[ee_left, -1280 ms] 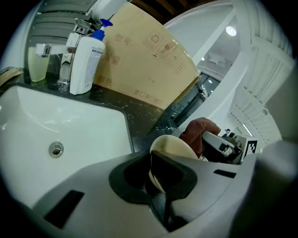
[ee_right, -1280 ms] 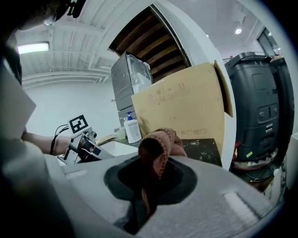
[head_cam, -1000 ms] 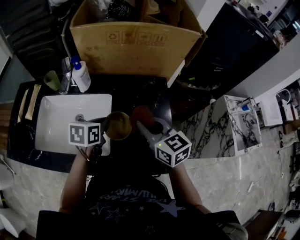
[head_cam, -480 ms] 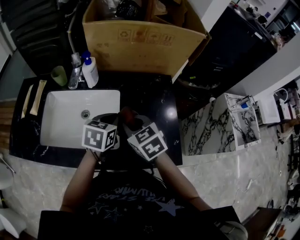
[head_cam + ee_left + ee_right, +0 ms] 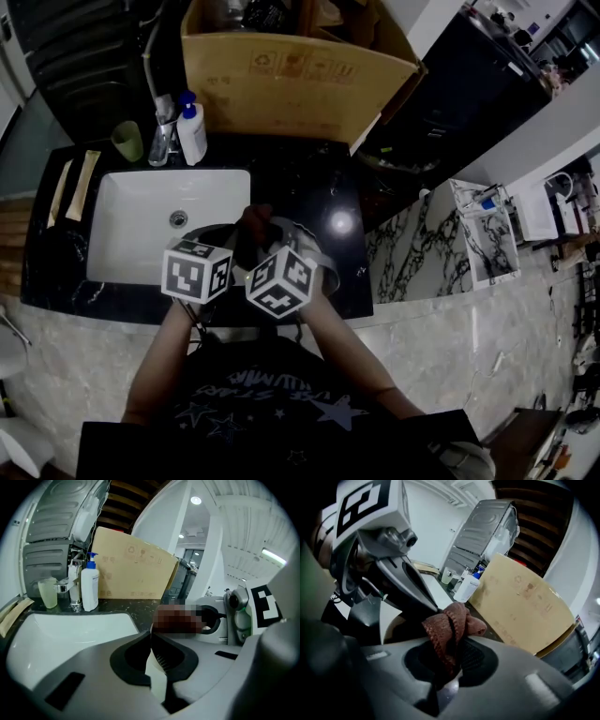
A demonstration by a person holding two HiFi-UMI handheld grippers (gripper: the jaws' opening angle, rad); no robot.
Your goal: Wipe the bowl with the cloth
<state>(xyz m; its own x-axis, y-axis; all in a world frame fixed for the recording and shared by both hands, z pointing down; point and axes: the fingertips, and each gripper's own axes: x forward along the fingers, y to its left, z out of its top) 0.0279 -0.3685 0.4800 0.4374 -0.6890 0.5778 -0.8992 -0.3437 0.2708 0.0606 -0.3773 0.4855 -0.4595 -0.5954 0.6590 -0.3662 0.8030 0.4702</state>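
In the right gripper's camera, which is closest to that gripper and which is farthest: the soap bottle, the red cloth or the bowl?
1. red cloth: pinched in the right gripper's jaws.
2. bowl: just beyond the cloth, to the lower left.
3. soap bottle: far back, near the middle of the view.

The head view looks steeply down onto the black stone table (image 5: 309,187) and white rectangular sink (image 5: 131,225). The left gripper view and right gripper view sit close behind the left claw (image 5: 152,639) and right claw (image 5: 452,644), facing the brown cardboard box (image 5: 131,571) that all three views share.
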